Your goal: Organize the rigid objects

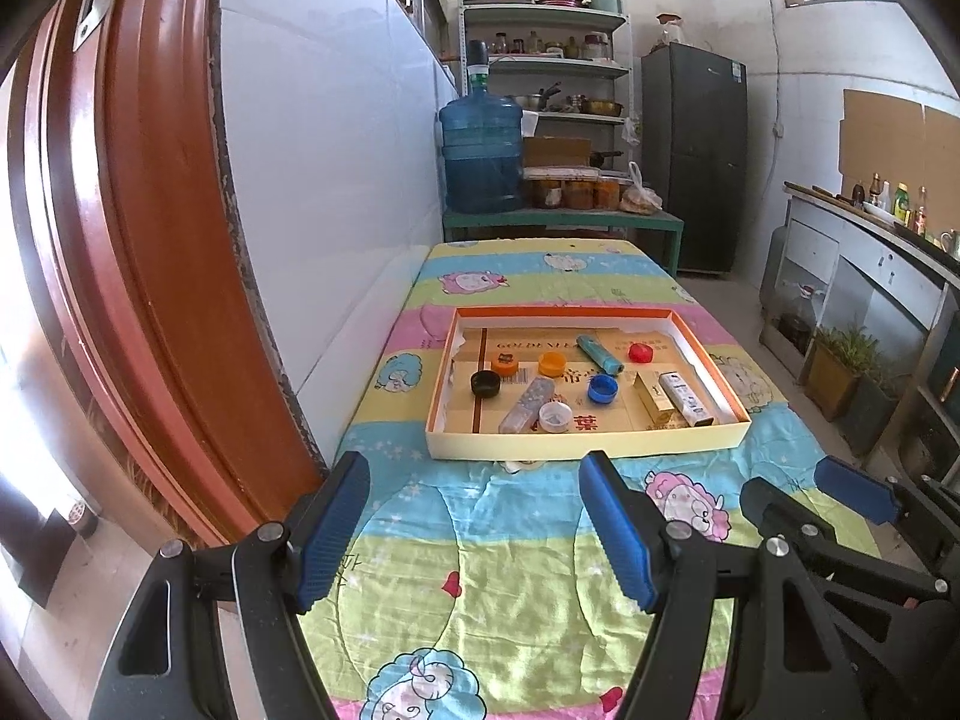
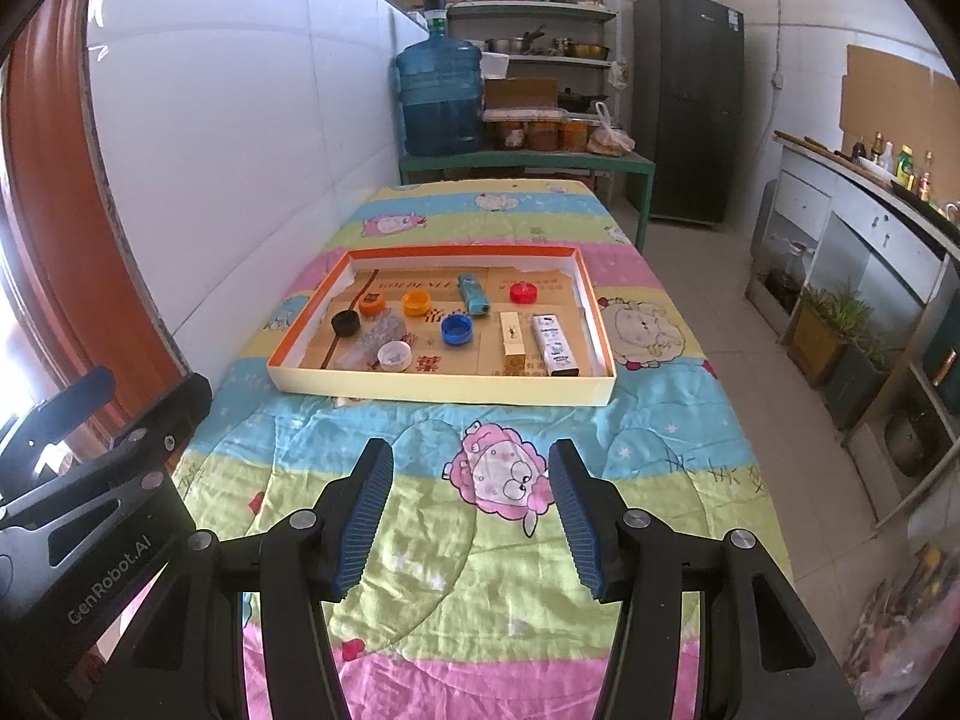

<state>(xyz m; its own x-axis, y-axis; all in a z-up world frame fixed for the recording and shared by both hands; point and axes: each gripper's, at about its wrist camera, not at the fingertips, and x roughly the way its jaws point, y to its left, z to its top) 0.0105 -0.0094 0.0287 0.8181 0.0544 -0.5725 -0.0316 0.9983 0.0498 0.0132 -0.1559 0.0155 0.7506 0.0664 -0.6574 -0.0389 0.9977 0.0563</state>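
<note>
A shallow cardboard tray [image 1: 585, 441] [image 2: 432, 387] lies on the quilt-covered table. In it are a black cap [image 1: 485, 384], two orange caps [image 1: 551, 363], a blue cap [image 2: 457, 331], a red cap [image 2: 522, 292], a white cap [image 2: 394, 355], a teal lighter [image 2: 473, 294], a clear lighter [image 1: 525, 405], a gold box [image 2: 513, 341] and a white box [image 2: 555, 345]. My left gripper [image 1: 474, 480] is open and empty, short of the tray's near edge. My right gripper [image 2: 471, 468] is open and empty above the quilt, also short of the tray.
A white wall and a red door frame [image 1: 150, 240] run along the left. A blue water jug [image 1: 480, 150] stands on a green bench beyond the table. A dark fridge [image 2: 687, 102] stands behind, a counter [image 2: 870, 222] on the right.
</note>
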